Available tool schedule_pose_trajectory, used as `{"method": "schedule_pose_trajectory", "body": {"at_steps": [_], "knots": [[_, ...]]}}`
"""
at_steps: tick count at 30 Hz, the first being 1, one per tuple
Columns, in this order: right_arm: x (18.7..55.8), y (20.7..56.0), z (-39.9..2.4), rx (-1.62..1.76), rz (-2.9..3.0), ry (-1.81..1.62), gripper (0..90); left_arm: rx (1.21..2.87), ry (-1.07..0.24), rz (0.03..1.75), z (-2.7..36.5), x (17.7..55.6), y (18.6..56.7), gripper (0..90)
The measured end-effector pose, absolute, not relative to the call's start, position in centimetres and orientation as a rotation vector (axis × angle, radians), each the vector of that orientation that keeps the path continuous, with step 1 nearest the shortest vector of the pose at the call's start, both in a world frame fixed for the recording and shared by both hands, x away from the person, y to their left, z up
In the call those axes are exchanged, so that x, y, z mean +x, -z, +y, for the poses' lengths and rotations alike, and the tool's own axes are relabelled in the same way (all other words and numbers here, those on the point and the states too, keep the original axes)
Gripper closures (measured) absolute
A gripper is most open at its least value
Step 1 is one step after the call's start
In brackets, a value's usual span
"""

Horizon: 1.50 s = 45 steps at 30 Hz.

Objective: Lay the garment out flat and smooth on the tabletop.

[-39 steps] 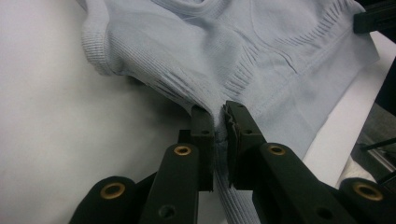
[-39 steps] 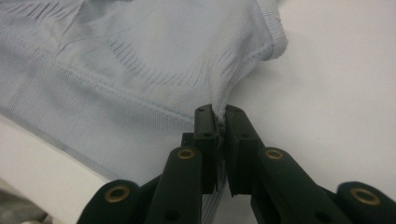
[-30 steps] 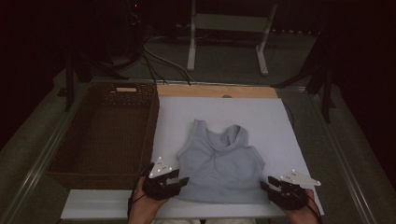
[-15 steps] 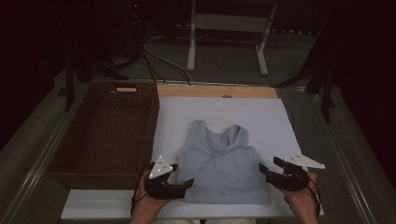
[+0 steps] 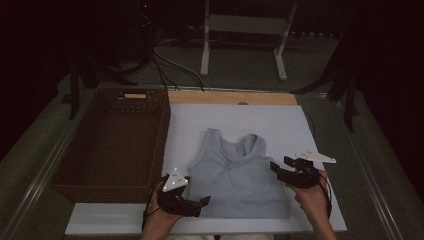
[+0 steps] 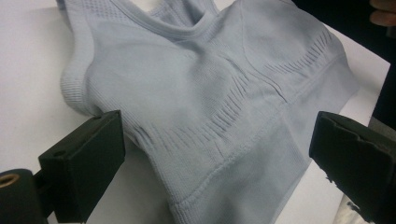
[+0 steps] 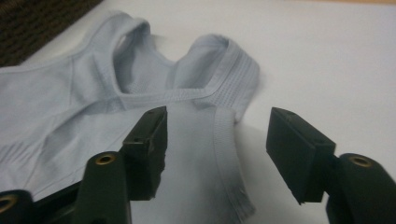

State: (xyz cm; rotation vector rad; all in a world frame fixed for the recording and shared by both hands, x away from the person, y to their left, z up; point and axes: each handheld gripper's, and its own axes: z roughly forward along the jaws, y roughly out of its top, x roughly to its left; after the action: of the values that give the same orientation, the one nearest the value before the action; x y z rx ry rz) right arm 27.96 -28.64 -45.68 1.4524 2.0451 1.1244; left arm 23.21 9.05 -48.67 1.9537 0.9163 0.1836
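Observation:
A pale blue sleeveless knit top (image 5: 234, 172) lies flat on the white board (image 5: 280, 125), neck away from me. My left gripper (image 5: 199, 204) sits at the top's lower left corner. Its jaws have just been opening and stand wide, with the hem (image 6: 224, 154) lying loose between them and no pad pressing on it. My right gripper (image 5: 278, 169) is at the top's right side, near the armhole. Its jaws have just been closing a little, and the side seam (image 7: 224, 140) lies between them untouched. The shoulder straps (image 7: 219, 60) show beyond those jaws.
A dark woven basket (image 5: 110, 145) stands along the board's left edge. A wooden strip (image 5: 230, 97) borders the board at the back. Metal stand legs (image 5: 240, 45) and cables lie on the floor beyond. Bare board (image 5: 310, 220) runs along the front edge.
My right gripper has moved from the top's lower right corner up along its right side. The left hand stayed put while its jaws opened off the hem.

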Motion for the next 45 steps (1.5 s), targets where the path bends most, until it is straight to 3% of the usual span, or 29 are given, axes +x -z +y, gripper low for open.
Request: {"method": "schedule_pose_trajectory", "body": {"at_steps": [6,16,32,36,45], "knots": [[29.2,47.0,-27.9,1.49,2.085,-1.075,47.6,1.954,-0.176,0.927,9.0,23.5,48.9,5.3],[29.1,48.0,-27.1,1.484,2.168,-1.048,76.9,1.979,-0.165,0.948,8.6,23.9,49.4,5.5],[28.3,47.4,-24.7,1.379,2.255,-1.165,81.0,1.993,-0.15,0.957,8.6,23.8,49.5,9.0],[28.1,47.1,-24.3,1.348,2.261,-1.206,81.2,1.997,-0.153,0.972,8.8,23.8,49.5,14.3],[28.2,46.4,-27.2,1.433,2.153,-1.192,81.0,2.001,-0.156,0.98,9.0,23.7,49.5,16.4]]}}
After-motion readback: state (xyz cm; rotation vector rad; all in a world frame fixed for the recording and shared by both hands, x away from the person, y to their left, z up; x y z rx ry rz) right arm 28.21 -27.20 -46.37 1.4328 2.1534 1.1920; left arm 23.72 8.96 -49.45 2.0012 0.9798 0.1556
